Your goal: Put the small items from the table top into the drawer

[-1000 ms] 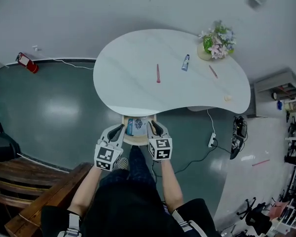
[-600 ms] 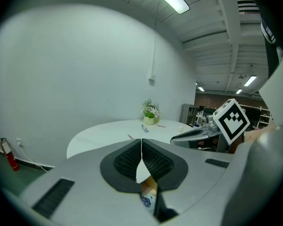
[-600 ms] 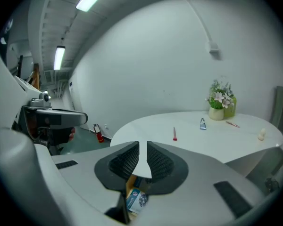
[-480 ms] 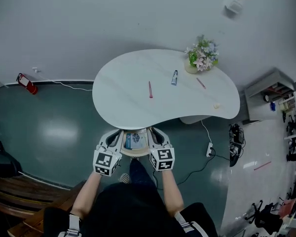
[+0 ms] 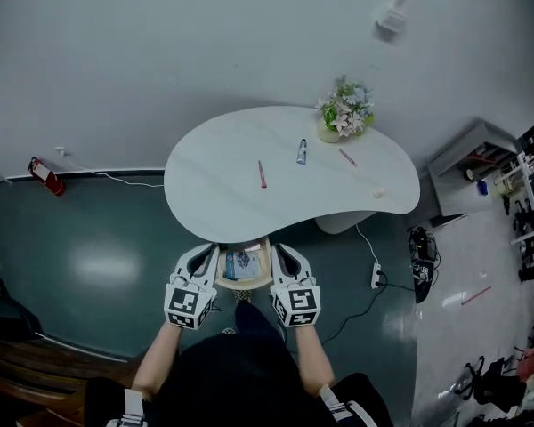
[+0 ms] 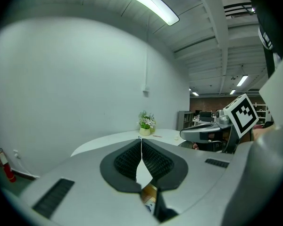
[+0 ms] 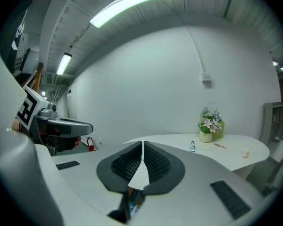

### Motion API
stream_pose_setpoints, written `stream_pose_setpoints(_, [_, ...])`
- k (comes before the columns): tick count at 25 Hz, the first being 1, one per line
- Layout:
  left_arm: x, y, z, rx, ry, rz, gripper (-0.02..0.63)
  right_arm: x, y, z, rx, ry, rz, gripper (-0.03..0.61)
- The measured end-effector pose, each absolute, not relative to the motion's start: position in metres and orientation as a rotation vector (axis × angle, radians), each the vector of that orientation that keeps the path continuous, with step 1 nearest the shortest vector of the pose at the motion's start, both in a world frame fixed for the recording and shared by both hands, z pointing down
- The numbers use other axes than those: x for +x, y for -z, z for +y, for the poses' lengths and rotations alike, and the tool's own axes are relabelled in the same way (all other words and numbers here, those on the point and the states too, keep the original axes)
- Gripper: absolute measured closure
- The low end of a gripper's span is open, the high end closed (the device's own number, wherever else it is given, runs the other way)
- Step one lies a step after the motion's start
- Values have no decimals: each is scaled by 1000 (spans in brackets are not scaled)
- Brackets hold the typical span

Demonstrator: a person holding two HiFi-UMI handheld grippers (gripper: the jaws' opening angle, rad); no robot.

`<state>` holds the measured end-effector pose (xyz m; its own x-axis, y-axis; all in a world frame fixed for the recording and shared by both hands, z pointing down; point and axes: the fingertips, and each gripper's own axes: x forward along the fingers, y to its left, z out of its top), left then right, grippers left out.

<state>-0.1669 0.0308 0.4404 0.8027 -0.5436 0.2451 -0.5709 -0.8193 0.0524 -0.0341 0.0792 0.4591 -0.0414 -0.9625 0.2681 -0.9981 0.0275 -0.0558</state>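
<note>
The surface [image 5: 222, 172] is white and smooth, with faint grey veining like marble and a soft sheen. The floor [image 5: 89, 256] is dark teal and glossy (a pale patch of light reflects off it). The rim of the drawer [image 5: 246, 284] looks like pale, matt wood. The left gripper [image 6: 141, 140] has a smooth grey plastic shell with a dull finish. Its pads [image 6: 126, 161] are black, finely ribbed, rubbery-looking and matt. Its marker cube [image 5: 187, 307] carries flat black-and-white print without shine. The wall [image 5: 160, 52] is plain matt white, and the person's clothing [image 5: 240, 372] is dark, dull cloth
</note>
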Motion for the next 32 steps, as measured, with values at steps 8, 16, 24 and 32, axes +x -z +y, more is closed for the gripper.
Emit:
stream_pose_setpoints(8, [-169,-436,46,2869,-314,-854,594,-40,-460,97,2085,-371,-2117,548])
stream_pose_setpoints(16, [-165,-436,47,2885,-335,-804,594,-45,-459,94,2082,-380,-2121,548])
stream_pose_setpoints(24, [-163,-437,44,2893,-329,-812,594,-41,-461,93,2093,-392,-2112,548])
stream_pose_setpoints(32, [-161,-443,37,2877,-339,-820,594,-39,-466,86,2080,-413,-2108,548])
